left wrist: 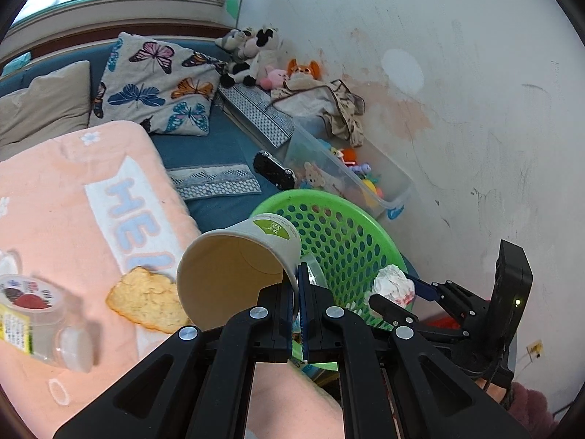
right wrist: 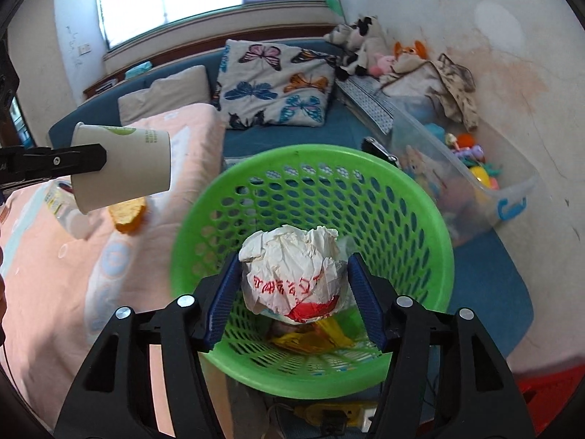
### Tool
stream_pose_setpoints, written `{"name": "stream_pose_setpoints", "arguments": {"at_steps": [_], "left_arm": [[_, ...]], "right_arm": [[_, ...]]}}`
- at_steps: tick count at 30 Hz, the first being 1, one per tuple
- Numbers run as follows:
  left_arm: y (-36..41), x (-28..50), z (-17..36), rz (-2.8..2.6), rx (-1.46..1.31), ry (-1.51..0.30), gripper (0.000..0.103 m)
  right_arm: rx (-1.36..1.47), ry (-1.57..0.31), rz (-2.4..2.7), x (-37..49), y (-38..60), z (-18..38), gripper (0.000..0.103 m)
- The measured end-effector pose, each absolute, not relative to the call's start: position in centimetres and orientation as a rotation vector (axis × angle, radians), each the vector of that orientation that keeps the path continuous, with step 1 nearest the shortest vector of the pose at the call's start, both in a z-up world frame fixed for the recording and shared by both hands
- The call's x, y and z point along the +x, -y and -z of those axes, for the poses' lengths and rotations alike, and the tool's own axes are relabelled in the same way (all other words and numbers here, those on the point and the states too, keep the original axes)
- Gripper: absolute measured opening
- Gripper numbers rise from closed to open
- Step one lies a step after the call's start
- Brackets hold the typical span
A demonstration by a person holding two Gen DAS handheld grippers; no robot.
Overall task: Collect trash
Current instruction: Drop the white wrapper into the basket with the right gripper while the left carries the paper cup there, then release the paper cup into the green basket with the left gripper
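A white paper cup [left wrist: 234, 270] with a green label hangs tilted over the pink blanket, and my left gripper [left wrist: 297, 274] is shut on its rim. The cup [right wrist: 124, 168] also shows at the left of the right wrist view, just outside the green mesh basket [right wrist: 438, 226]. Over the basket's mouth, a crumpled white paper ball [right wrist: 292, 267] with red print sits between the blue pads of my right gripper [right wrist: 294, 259]. A narrow gap shows at the right pad. The ball [left wrist: 393, 285] and the basket [left wrist: 329, 201] appear to the right in the left wrist view.
A clear plastic jar [left wrist: 36, 314] and a slice of toast [left wrist: 146, 301] lie on the pink blanket [left wrist: 55, 201]. Yellow wrappers [right wrist: 310, 340] lie in the basket's bottom. A clear bin of toys [right wrist: 475, 183] stands against the wall, with pillows and plush toys behind.
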State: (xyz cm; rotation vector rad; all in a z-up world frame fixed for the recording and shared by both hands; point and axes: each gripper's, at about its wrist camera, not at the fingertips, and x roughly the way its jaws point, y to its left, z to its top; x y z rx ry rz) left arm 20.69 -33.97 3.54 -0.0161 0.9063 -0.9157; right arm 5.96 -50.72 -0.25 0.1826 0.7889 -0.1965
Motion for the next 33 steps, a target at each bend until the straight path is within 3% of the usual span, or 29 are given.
{"name": "stream_pose_setpoints", "arguments": {"at_steps": [7,20,22,23,29,32,33], "left_arm": [[36.0,21.0,-2.6,0.940,-0.025,-0.934,0.003],[38.7,20.8,-0.5,0.966,-0.012,-0.999,0.005],[38.7,20.7,-0.4,0.971,-0.017,-1.002,0.011],[38.7,20.6,-0.4,0.968,-0.018,-1.002,0.021],[38.0,20.2,-0.7,0.979,-0.017,-1.008,0.025],[36.8,19.9,-1.5,0.958,-0.014,-0.984,0.048],[35.9,19.9,-1.9,0.941,-0.017,-0.966,0.049]], "right_arm": [[0.194,-0.783,0.212,5.6,51.5,0.4,0.069],[0.179,-0.754,0.209,4.3,51.5,-0.4,0.071],[0.178,-0.752,0.207,4.2,51.5,-0.6,0.071],[0.178,-0.750,0.206,4.1,51.4,-0.6,0.071],[0.173,-0.739,0.191,3.9,50.7,-1.1,0.071],[0.171,-0.731,0.173,3.9,50.0,-1.5,0.071],[0.169,-0.728,0.167,3.9,49.7,-1.6,0.072]]}}
